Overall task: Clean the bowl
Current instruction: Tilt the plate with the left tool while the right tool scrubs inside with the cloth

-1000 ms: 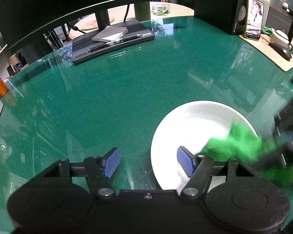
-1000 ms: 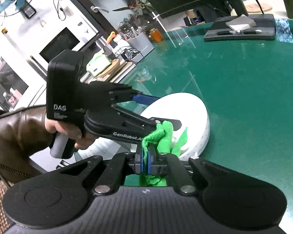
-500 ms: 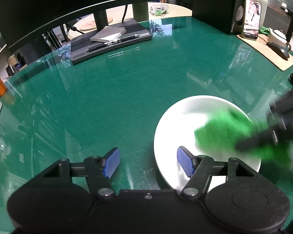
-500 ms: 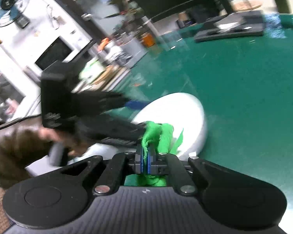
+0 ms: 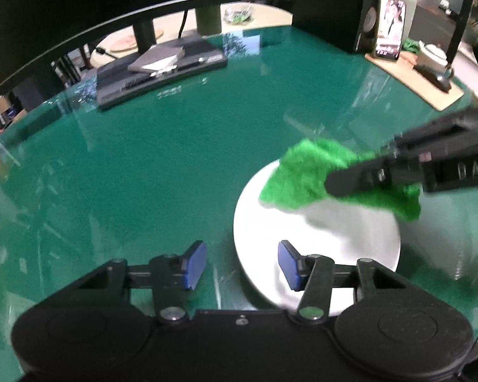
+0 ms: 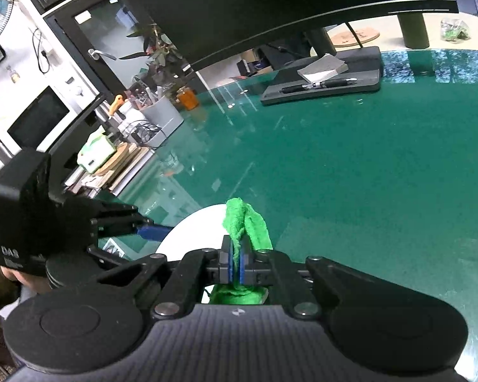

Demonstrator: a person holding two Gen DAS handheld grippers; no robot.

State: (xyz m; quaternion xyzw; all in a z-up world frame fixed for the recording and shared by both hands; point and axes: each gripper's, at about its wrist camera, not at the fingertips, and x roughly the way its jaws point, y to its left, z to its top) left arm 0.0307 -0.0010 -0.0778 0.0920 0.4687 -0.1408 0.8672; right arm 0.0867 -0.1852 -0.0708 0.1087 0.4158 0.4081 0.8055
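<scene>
A white bowl (image 5: 334,242) rests on the green glass table (image 5: 175,165). My left gripper (image 5: 242,265) straddles its near left rim, one blue pad outside and one inside. Its jaws are closing, with a gap still showing between the outer pad and the rim. My right gripper (image 6: 235,264) is shut on a green cloth (image 6: 245,222). In the left wrist view that cloth (image 5: 302,175) lies over the bowl's far rim, under the right gripper's black fingers (image 5: 350,181). In the right wrist view most of the bowl (image 6: 191,235) is hidden behind the grippers.
A black tray (image 5: 162,67) with a notepad and a pen lies at the back of the table. At the far right stand a phone (image 5: 390,28) and a wooden board (image 5: 430,89) with a teapot. An orange jar (image 6: 188,98) stands at the left edge.
The right gripper swept the green cloth from the bowl's right side across to its far rim. My left jaws have narrowed around the near rim.
</scene>
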